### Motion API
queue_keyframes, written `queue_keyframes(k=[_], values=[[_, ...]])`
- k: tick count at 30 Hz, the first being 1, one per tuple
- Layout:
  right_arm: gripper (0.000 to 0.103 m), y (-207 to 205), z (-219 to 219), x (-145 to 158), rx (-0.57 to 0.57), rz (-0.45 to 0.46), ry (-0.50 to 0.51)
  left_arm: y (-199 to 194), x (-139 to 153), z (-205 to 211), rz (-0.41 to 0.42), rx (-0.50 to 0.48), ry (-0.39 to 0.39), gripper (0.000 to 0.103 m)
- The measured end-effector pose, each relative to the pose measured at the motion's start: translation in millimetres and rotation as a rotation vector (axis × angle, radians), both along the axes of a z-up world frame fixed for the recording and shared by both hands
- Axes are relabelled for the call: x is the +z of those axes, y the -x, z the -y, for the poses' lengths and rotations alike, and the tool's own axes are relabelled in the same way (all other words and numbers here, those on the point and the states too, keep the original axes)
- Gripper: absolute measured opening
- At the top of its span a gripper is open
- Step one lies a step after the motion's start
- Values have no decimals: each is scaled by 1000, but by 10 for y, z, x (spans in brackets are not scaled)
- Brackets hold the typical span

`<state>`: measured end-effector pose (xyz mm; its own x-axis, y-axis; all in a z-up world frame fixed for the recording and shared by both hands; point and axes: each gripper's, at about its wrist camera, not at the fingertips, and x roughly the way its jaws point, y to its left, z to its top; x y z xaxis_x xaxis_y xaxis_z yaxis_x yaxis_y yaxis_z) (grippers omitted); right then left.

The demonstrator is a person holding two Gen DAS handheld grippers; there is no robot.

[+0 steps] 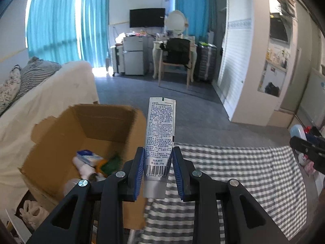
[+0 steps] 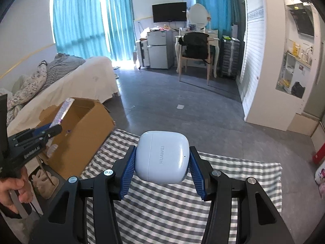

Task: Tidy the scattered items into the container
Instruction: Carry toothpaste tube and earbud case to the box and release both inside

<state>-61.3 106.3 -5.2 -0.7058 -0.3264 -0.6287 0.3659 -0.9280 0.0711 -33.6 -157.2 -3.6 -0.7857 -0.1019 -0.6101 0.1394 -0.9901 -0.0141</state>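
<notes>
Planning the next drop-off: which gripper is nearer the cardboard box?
Left. The left gripper, gripping the toothpaste tube, is beside the cardboard box. The right gripper, holding the earbuds case, is farther away over the checkered cloth.

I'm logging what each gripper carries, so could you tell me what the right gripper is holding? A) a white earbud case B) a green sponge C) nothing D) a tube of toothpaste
A: in the right wrist view, the right gripper has its blue pads pressed against both sides of a white earbud case, lifted above the checked cloth.
</notes>
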Motion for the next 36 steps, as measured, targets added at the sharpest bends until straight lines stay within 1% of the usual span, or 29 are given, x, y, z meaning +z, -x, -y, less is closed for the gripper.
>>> queue_keyframes(k=[9, 12, 15, 19, 23, 24, 26, 27, 28, 31, 32, 33, 34, 36], values=[[50, 81, 384, 92, 64, -14, 4, 41, 91, 806, -7, 166, 43, 27], [50, 114, 483, 86, 80, -11, 2, 84, 9, 1046, 13, 211, 45, 27], [50, 156, 595, 64, 93, -5, -6, 154, -132, 1234, 43, 238, 36, 27], [50, 218, 748, 39, 104, 4, -17, 204, -313, 1367, 81, 247, 22, 28], [50, 290, 915, 8, 123, 7, -33, 217, -395, 1415, 97, 252, 16, 30], [50, 303, 956, 4, 129, 6, -38, 218, -401, 1424, 98, 253, 16, 32], [50, 323, 1072, 4, 142, -4, -55, 219, -404, 1453, 95, 258, 17, 48], [50, 333, 1122, 9, 150, -8, -58, 212, -398, 1467, 91, 263, 18, 64], [50, 346, 1185, 16, 161, -11, -57, 201, -390, 1470, 87, 270, 20, 74], [50, 376, 1369, 30, 193, -17, -62, 154, -378, 1525, 81, 290, 31, 76], [50, 381, 1426, 31, 204, -20, -64, 152, -367, 1562, 81, 293, 31, 77], [50, 385, 1486, 33, 214, -24, -66, 134, -356, 1584, 80, 297, 31, 82], [50, 397, 1552, 42, 228, -29, -68, 115, -340, 1610, 77, 301, 33, 85], [50, 421, 1722, 70, 262, -42, -71, 84, -304, 1652, 73, 310, 36, 86]])
